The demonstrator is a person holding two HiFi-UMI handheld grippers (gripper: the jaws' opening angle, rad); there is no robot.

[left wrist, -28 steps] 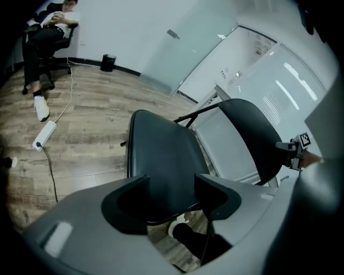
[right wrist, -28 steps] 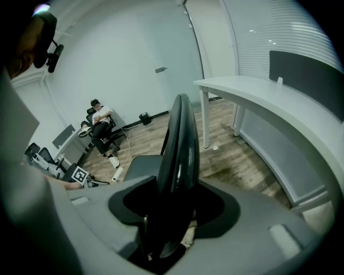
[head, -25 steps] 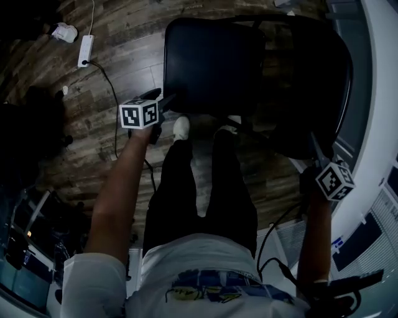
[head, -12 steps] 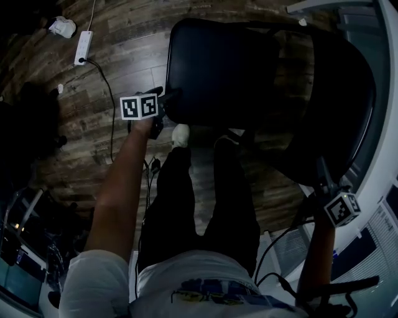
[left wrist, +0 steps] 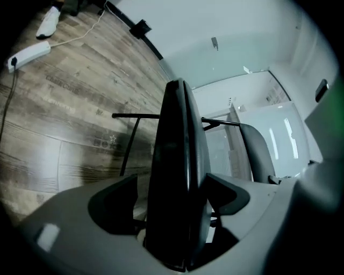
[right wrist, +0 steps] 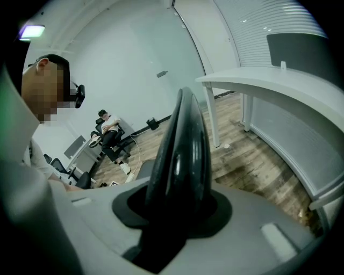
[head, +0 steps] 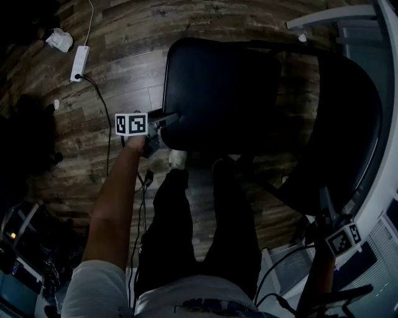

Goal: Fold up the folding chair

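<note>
Chair (head: 221, 93) beside curved desk (head: 329, 13) edge, wood floor (head: 124, 37) left

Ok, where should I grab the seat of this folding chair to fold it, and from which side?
Grip the seat by its thin edge farthest from the backrest, coming in from that open side, tongs astride it. The slab is slim there, nothing blocks it, and it likely gives most leverage. The left gripper straddles that edge, tongs opening.

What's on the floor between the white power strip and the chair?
Bare wood floor, crossed by a thin black cable. The head view shows it.
</note>
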